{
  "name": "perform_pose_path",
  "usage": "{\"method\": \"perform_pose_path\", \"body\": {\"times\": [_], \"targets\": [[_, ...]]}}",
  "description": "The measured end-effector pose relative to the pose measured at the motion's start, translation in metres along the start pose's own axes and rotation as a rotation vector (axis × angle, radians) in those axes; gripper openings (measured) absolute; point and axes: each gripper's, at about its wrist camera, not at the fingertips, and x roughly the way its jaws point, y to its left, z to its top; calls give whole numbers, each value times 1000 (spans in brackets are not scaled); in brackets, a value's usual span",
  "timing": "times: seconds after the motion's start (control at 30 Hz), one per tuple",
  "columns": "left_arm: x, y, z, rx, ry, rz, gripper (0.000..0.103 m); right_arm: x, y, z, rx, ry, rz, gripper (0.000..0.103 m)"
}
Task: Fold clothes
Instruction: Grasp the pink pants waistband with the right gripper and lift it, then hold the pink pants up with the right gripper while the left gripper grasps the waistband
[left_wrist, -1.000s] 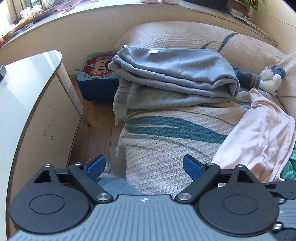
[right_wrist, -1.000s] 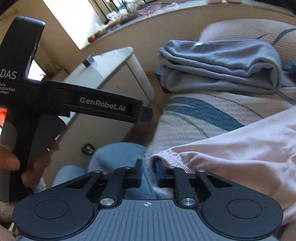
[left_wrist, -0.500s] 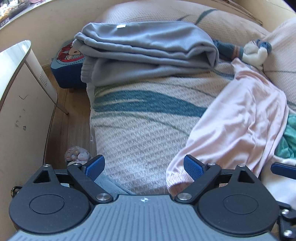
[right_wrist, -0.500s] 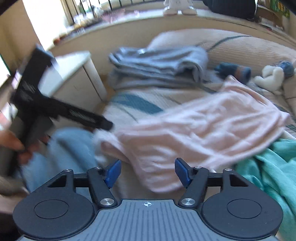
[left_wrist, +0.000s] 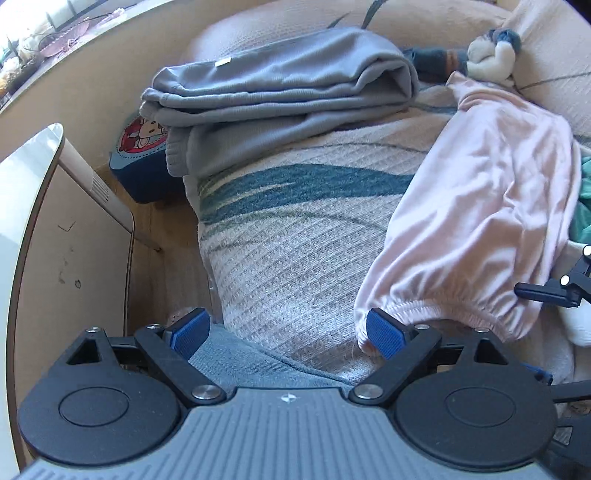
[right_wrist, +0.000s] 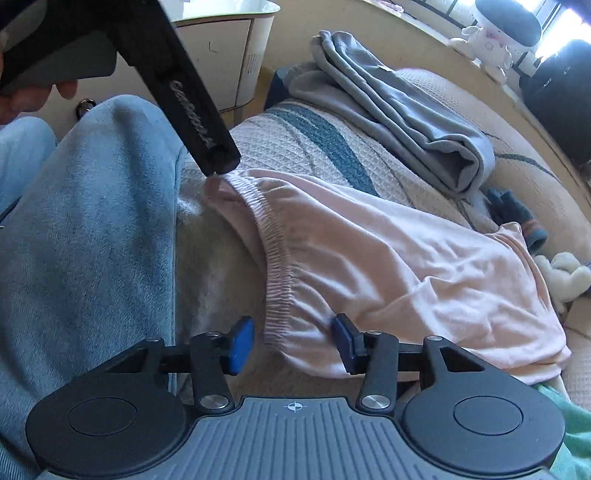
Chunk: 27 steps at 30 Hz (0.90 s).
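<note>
The pale pink garment (right_wrist: 388, 273) lies crumpled on the woven bedspread (left_wrist: 295, 236), just in front of the folded grey clothes (left_wrist: 280, 92), its gathered elastic waistband turned toward both tools. The left gripper (left_wrist: 284, 330) is spread wide, one pad touching the waistband's corner. The right gripper (right_wrist: 291, 341) is spread around the waistband's other end, pinching nothing.

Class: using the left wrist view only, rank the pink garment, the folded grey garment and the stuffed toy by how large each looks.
1-2. folded grey garment and pink garment: similar; the pink lies nearer, so unranked.
3. stuffed toy: clearly smallest.
</note>
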Motion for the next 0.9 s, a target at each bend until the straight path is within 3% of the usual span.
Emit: {"method": "perform_pose_path", "body": {"times": [0.17, 0.23, 0.3, 0.4, 0.53, 0.67, 0.9], "targets": [[2, 7, 0, -28, 12, 14, 92, 5, 0, -10, -39, 26, -2, 45], [1, 5, 0, -13, 7, 12, 92, 15, 0, -9, -50, 36, -14, 24], [-1, 3, -1, 3, -4, 21, 93, 15, -9, -6, -25, 39, -18, 15], [0, 7, 1, -12, -2, 30, 93, -8, -34, 9, 76, -47, -8, 14], [2, 12, 4, -15, -7, 36, 93, -26, -58, 39, 84, -147, -41, 13], [-2, 15, 4, 3, -29, 40, 93, -25, -78, 74, 104, -229, -27, 13], [7, 38, 13, -56, -10, 45, 93, -6, -110, 156, 84, -322, -15, 13]]}}
